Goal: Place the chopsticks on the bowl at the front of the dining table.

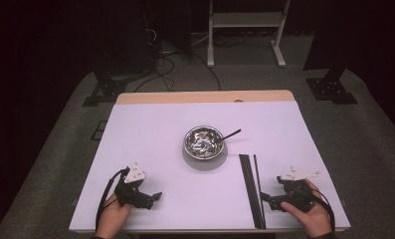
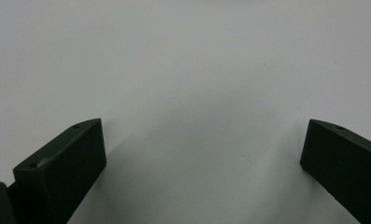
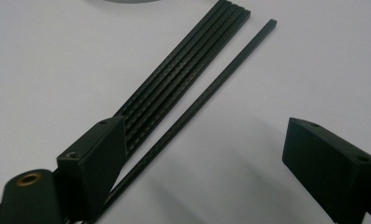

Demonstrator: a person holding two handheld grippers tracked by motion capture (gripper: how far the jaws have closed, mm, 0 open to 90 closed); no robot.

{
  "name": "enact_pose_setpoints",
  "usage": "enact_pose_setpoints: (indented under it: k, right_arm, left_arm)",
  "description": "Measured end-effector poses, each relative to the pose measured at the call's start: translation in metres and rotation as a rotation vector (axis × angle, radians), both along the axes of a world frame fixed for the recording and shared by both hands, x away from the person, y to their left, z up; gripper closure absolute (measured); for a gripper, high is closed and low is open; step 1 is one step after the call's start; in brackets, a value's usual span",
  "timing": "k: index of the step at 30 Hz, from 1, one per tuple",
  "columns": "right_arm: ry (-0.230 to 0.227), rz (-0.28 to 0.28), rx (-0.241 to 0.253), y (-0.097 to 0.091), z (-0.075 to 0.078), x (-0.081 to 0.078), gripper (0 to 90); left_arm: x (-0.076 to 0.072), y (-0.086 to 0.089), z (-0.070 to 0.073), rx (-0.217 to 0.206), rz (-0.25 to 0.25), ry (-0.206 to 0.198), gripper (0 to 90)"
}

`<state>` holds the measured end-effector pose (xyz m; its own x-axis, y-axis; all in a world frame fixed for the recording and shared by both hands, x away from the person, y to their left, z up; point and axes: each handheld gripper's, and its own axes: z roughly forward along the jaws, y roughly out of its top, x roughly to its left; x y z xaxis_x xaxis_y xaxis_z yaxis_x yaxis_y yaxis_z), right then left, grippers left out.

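Right gripper (image 3: 206, 154) is released, jaws spread over the single chopstick (image 3: 206, 93); the chopstick bundle (image 3: 183, 74) adjoins. Left gripper (image 2: 202, 154) is released over bare table (image 2: 183, 56).

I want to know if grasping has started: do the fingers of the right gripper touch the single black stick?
Cannot tell. In the right gripper view, the single stick passes behind one of the open right gripper fingers, which hides any contact.
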<state>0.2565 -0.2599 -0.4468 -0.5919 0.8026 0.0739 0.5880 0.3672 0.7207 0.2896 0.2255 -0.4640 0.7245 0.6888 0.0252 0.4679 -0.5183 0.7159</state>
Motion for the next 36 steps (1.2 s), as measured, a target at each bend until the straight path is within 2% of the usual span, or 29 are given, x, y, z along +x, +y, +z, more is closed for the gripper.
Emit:
enact_pose_setpoints:
  k: [18, 24, 29, 36]
  right_arm:
    - [0.027, 0.022, -0.023, 0.003, -0.009, -0.020, 12.7]
    - [0.029, 0.026, -0.033, 0.005, -0.011, -0.021, 12.7]
    - [0.019, 0.030, -0.071, 0.008, -0.012, -0.022, 12.7]
    - [0.014, 0.028, -0.087, 0.008, -0.011, -0.022, 12.7]
  left_arm:
    - [0.000, 0.000, 0.000, 0.000, 0.000, 0.000, 0.0]
    - [0.000, 0.000, 0.000, 0.001, 0.000, -0.001, 0.0]
    - [0.000, 0.000, 0.000, 0.000, 0.000, 0.000, 0.0]
    - [0.000, 0.000, 0.000, 0.000, 0.000, 0.000, 0.0]
